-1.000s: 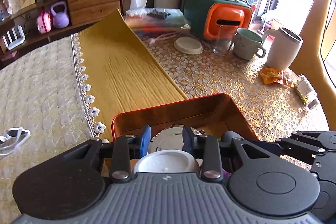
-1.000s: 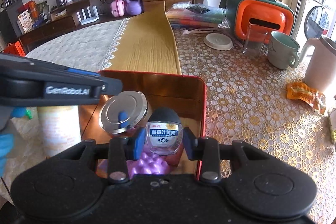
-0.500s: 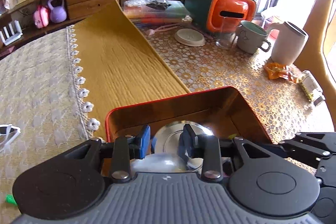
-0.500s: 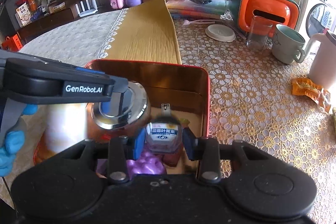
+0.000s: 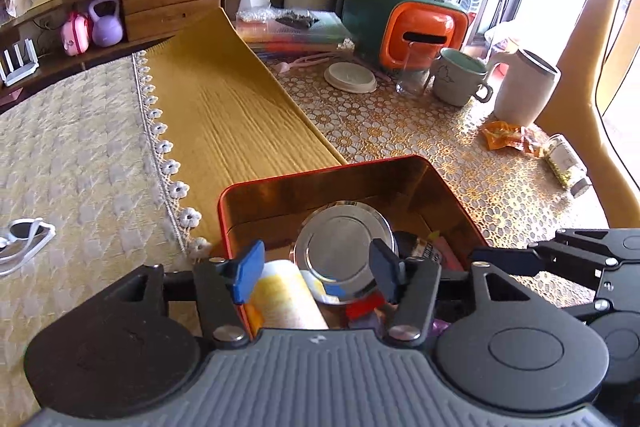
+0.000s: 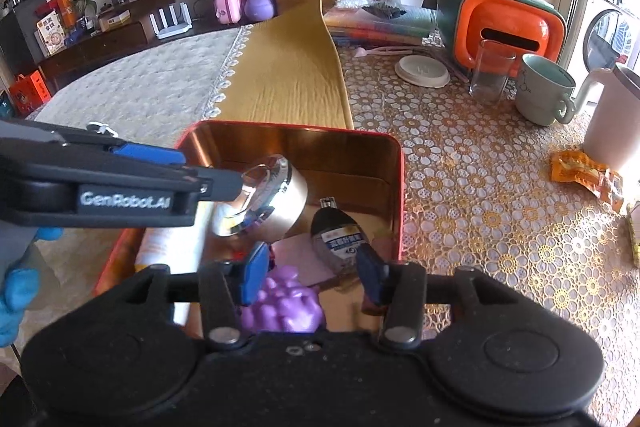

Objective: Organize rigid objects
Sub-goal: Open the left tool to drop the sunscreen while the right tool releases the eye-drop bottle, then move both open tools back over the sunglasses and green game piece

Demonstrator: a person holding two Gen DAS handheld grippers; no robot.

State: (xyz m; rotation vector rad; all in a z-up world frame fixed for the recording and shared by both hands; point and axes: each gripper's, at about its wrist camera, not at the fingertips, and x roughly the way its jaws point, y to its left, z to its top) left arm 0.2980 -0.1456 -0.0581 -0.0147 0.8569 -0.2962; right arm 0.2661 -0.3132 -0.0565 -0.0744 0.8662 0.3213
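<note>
nearest us, both sets of fingers are opening: left gripper [image 5: 316,269] releases the silver-lidded jar [image 5: 344,251], right gripper [image 6: 310,273] the small bottle [image 6: 340,241]. both lie inside the red tin [image 6: 394,163] on the surface. beyond, the tilted jar could roll onto the bottle.

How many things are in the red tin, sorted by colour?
Silver: 1, the round metal can
Purple: 1, the bumpy toy
Dark: 1, the small labelled bottle
White and yellow: 1, the tube
Total: 4 that show clearly inside the red tin; smaller bits beneath are too hidden to count.
</note>
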